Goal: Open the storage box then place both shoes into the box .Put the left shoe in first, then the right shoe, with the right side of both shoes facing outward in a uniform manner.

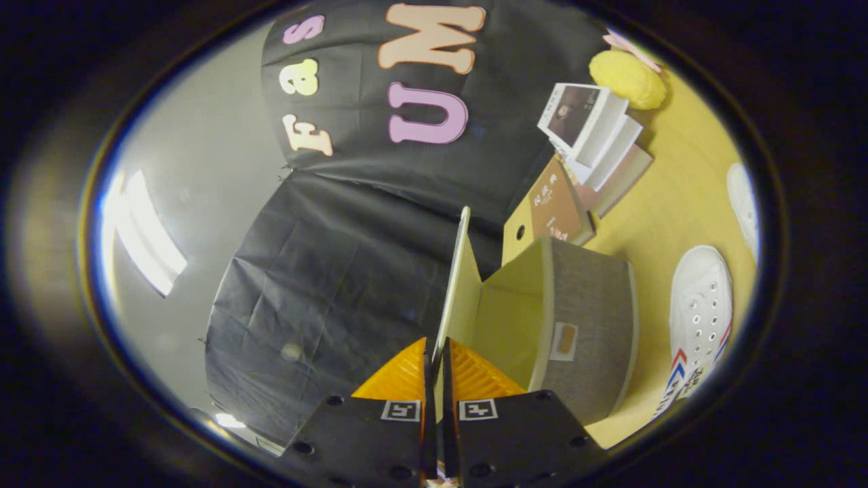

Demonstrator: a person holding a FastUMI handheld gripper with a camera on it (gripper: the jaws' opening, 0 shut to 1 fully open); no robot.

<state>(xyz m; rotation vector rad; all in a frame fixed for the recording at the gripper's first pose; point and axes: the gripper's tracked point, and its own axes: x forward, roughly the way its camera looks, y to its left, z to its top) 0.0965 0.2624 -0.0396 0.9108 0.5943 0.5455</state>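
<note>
Gripper [437, 359] has its fingers [405, 376] pinched tight on the thin pale lid flap [456, 285] of the grey fabric storage box [590, 318]; both fingers press on the flap's edge, one each side. View is rolled sideways. Flap is swung out from the box and stands edge-on, running straight ahead from between the fingers. Box is open, pale yellow inside [505, 325] showing, small label patch on its grey side. It sits on the yellow wooden table [678, 203].

White canvas lace-up shoe with red and blue stripes [702, 312] lies on the table just beside the box, on the side away from the flap, not touching the fingers. Second white shoe [744, 203] farther from the box, partly cut off, well apart from the first one. Neither shoe is in the box.

Beyond the box: brown book [553, 207] leaning close against it, then a stack of white books [593, 132], then a yellow knobbly round toy [627, 80] farthest out.
</note>
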